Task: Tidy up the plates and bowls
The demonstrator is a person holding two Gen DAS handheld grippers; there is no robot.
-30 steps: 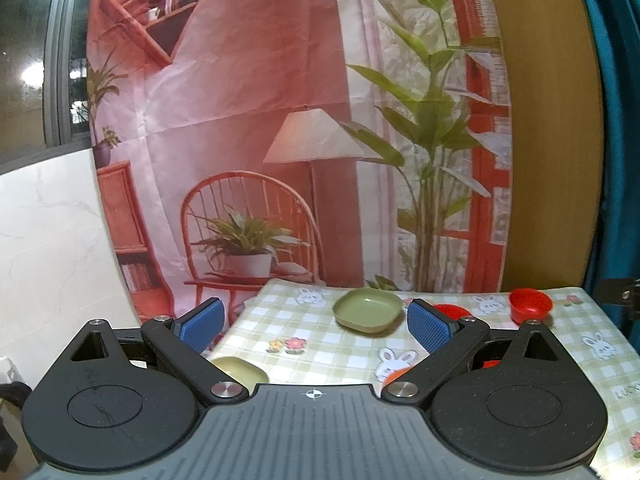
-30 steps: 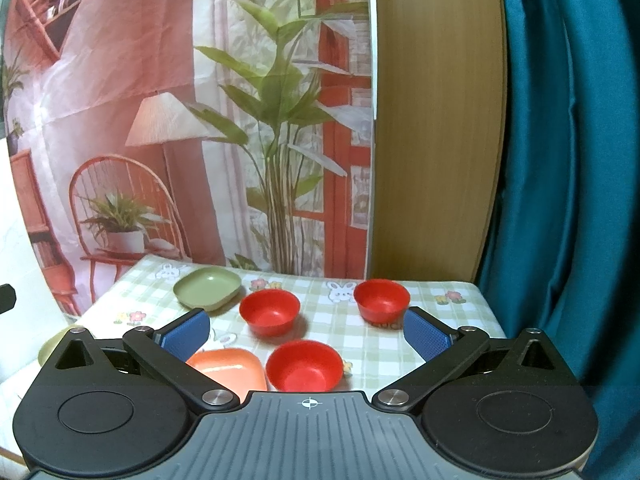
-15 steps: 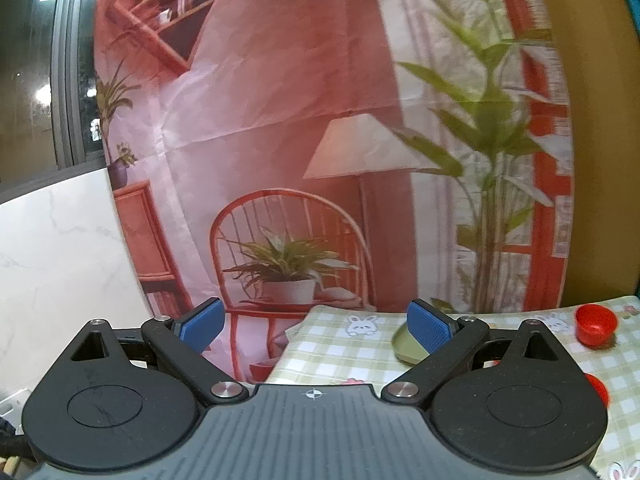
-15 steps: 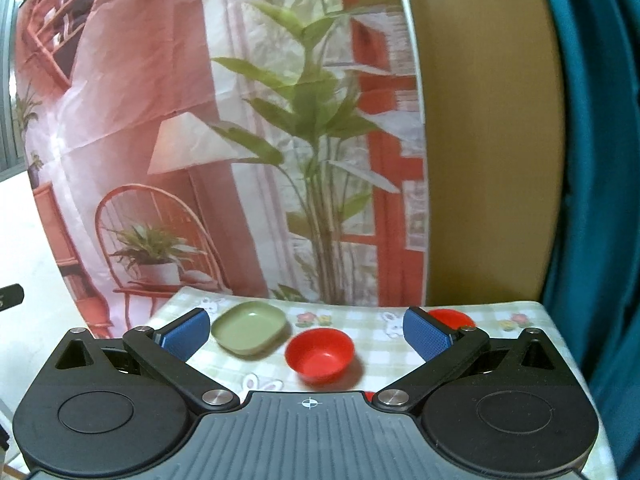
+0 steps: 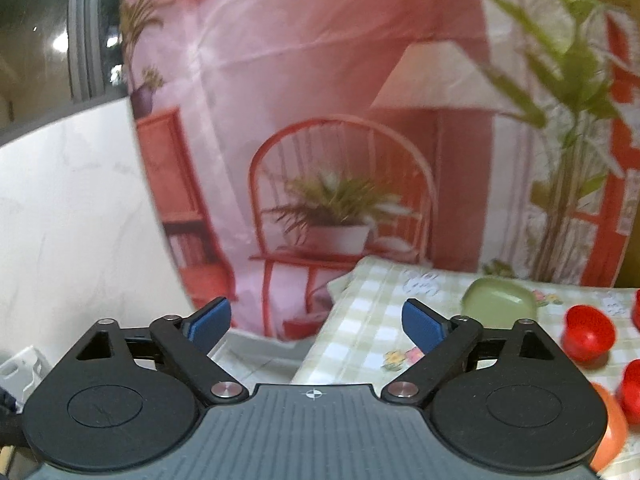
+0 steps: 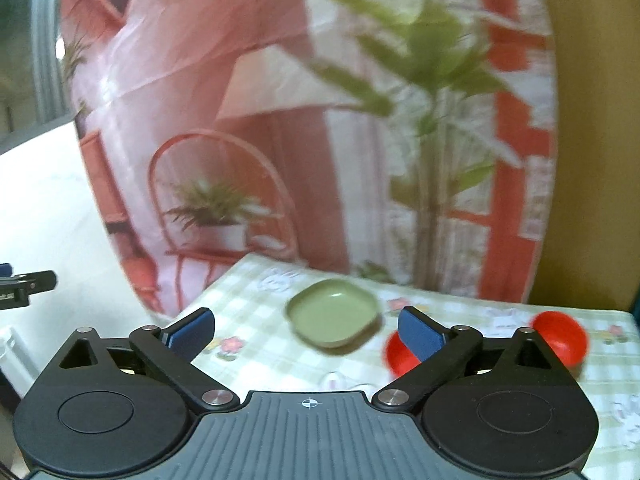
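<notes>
- Right wrist view: the green plate [image 6: 334, 318] sits on the checked tablecloth [image 6: 256, 344], ahead of the right gripper [image 6: 306, 330] and a little right of its centre line, lying between the two blue pads and beyond them, not touching.
- The plate is a rounded square lying flat with its hollow up; it has no clear long axis, and the near rim faces the jaws.
- Red bowls [image 6: 560, 336] stand to its right, one partly hidden behind the right finger.
- The right jaws are spread wide and hold nothing.
- The left gripper [image 5: 316, 322], also spread wide and empty, points past the table's left edge; there the plate [image 5: 498, 298] lies off to its right.
- By my reading, the right hand is better placed.
</notes>
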